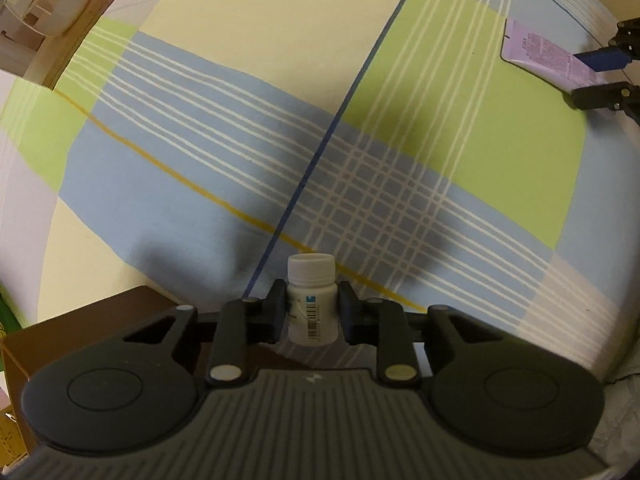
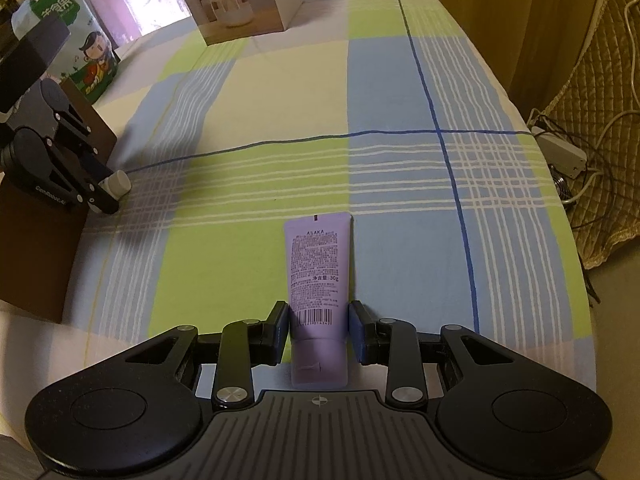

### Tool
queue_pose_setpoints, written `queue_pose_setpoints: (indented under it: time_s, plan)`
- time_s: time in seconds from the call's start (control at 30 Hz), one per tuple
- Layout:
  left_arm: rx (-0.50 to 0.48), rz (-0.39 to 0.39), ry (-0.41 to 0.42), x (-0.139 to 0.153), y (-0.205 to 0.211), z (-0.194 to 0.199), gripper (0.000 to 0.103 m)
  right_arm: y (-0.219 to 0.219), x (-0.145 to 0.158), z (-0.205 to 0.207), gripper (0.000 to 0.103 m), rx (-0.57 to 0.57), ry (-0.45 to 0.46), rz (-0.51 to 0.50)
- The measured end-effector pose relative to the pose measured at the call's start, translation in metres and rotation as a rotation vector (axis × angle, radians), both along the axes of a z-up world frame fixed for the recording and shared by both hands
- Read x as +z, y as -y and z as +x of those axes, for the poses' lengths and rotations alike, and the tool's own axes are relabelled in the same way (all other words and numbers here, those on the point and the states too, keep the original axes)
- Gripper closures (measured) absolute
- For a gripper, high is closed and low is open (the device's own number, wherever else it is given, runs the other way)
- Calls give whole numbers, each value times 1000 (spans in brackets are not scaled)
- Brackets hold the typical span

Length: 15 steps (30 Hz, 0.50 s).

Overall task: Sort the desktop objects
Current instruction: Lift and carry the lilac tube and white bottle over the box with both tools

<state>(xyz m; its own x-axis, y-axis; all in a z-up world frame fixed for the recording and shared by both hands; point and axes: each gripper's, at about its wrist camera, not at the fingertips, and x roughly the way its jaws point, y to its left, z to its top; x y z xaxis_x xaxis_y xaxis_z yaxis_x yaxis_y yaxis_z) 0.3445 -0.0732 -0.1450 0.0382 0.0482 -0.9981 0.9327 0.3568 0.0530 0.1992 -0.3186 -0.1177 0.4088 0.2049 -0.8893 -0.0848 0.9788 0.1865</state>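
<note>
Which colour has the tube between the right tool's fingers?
The tube is pale purple with dark print, clearest in the right wrist view.

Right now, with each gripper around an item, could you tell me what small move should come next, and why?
Probably lift the left gripper straight up: its pads sit against both sides of the white bottle, which lies on the checked cloth. The right gripper already clasps the purple tube.

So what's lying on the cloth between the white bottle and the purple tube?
Nothing: in the right wrist view, only bare checked cloth runs from the white bottle to the purple tube.
</note>
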Motion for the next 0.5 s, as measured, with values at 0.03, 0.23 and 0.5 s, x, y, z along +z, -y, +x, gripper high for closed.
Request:
queue_pose_setpoints:
  time_s: [0.03, 0.23, 0.5]
  plan:
    - [-2, 1, 4, 0, 0, -1, 80, -1, 0, 0, 69, 2, 0, -5]
    - [-23, 7, 39, 2, -2, -7, 80, -11, 0, -1, 69, 32, 14, -70]
    - [68, -112, 81, 26, -21, -12, 81, 11, 8, -12, 70, -67, 2, 51]
